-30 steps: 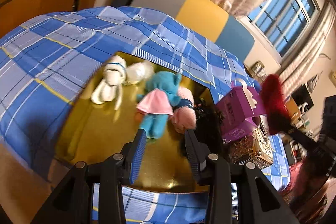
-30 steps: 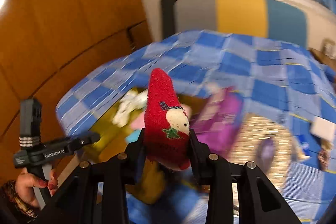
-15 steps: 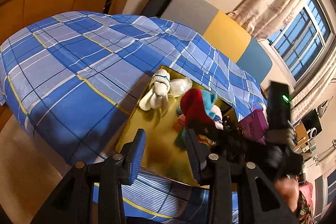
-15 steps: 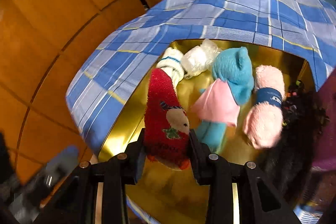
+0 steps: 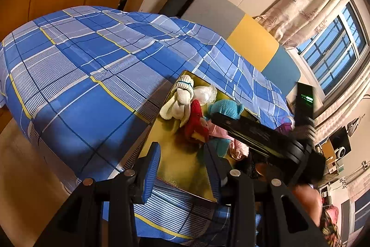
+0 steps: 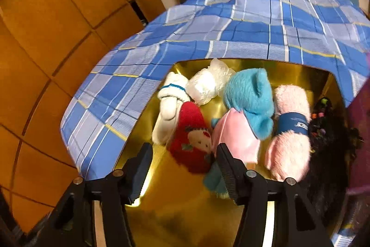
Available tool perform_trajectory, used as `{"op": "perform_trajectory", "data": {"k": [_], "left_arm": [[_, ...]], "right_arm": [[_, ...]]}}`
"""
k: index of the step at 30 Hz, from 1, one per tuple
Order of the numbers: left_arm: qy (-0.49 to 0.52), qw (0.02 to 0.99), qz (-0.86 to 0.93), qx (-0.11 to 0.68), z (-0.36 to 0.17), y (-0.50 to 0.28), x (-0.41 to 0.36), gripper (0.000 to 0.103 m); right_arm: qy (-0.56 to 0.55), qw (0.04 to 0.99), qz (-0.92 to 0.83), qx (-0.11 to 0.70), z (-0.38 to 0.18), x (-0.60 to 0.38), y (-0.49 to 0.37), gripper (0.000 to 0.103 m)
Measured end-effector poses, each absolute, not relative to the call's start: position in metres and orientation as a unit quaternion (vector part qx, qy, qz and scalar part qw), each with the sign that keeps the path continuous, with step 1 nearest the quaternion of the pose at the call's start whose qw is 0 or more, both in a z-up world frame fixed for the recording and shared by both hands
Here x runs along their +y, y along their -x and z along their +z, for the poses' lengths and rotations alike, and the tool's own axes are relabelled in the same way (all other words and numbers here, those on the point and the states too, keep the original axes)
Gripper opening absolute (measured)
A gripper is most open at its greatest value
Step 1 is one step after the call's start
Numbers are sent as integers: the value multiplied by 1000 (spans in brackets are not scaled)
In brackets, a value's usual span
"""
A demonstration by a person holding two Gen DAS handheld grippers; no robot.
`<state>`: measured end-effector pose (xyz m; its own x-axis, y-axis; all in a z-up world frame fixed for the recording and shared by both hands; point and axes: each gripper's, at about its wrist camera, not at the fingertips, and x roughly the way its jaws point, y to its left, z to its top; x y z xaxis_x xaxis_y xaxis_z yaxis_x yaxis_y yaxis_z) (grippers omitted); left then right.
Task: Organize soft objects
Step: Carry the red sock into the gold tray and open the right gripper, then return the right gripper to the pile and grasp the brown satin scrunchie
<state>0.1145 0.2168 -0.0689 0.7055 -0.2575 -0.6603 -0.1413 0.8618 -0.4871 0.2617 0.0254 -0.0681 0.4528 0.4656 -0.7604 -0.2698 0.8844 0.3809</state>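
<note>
Your right gripper (image 6: 185, 166) has its jaws opening, with the fuzzy red Christmas sock (image 6: 193, 138) lying loose between them in the shiny gold tray (image 6: 185, 212) on the bed, leaning on the rolled white socks (image 6: 170, 108). If you pull back carelessly, a pad could snag the fuzz and drag it back out. Your left gripper (image 5: 182, 168) has its jaws apart on nothing, close enough to bump the tray's edge.
</note>
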Motion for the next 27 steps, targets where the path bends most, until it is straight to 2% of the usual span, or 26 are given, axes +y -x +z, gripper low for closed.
{"op": "perform_trajectory", "data": {"k": [18, 27], "left_arm": [[243, 877, -85, 406, -72, -121, 173, 40], [210, 876, -118, 417, -67, -123, 133, 41]], "right_arm": [[7, 895, 239, 377, 2, -27, -168, 65], [-17, 915, 180, 361, 19, -105, -151, 65]]}}
